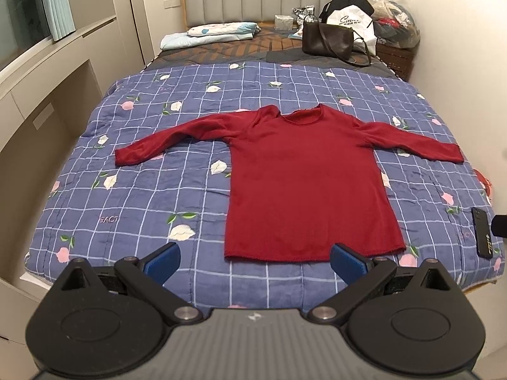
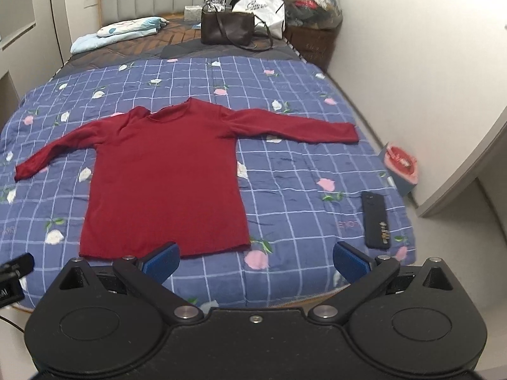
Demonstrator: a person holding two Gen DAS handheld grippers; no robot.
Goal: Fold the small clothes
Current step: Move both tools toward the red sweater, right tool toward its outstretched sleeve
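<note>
A dark red long-sleeved top [image 1: 304,183] [image 2: 168,177] lies flat and face up on the blue checked quilt [image 1: 158,190] [image 2: 301,190], both sleeves spread out sideways and its hem toward me. My left gripper [image 1: 255,261] hovers open above the foot of the bed, just short of the hem, its blue pads empty. Held over the quilt's near edge to the right of the hem, my right gripper [image 2: 255,261] is also open and holds nothing.
A black phone [image 2: 375,220] [image 1: 483,232] lies on the quilt's right side. A dark handbag [image 1: 328,39], a white bag [image 1: 350,20], folded bedding [image 1: 209,33] and a full plastic sack [image 1: 396,22] sit near the headboard. Walls flank both sides of the bed.
</note>
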